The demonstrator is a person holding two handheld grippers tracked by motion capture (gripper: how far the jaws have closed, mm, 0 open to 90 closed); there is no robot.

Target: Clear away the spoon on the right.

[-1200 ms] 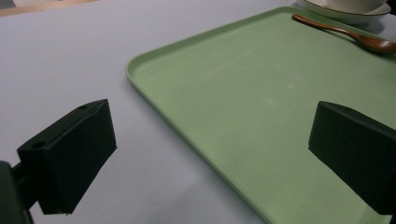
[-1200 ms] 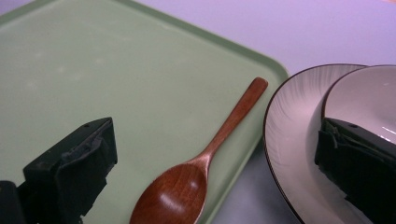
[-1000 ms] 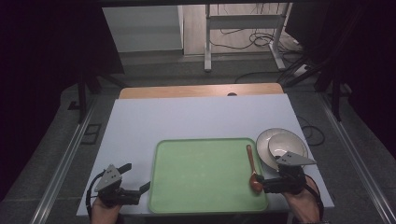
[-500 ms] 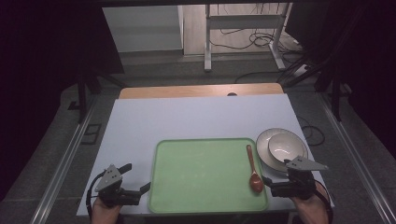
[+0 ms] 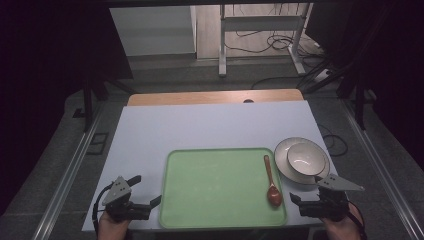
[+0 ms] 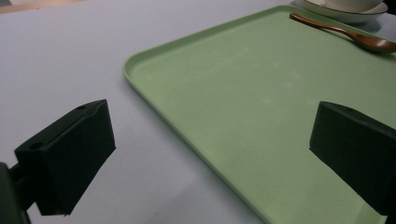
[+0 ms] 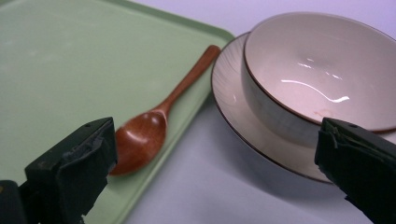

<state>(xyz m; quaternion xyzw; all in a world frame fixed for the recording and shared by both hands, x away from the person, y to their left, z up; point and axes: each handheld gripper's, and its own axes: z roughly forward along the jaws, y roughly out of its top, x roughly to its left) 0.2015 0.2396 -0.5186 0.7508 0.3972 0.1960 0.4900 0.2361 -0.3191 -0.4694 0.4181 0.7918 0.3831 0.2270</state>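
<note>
High view showed both grippers low at the near edge — the left gripper (image 5: 145, 204) beside the green tray (image 5: 215, 185), the right gripper (image 5: 302, 200) just past the wooden spoon (image 5: 271, 182) lying on the tray's right side. Left gripper view had its jaws spread wide over the tray's corner. Right gripper view — jaws wide, empty, spoon (image 7: 159, 121) ahead, bowl (image 7: 322, 74) on its plate (image 7: 233, 98).
</note>
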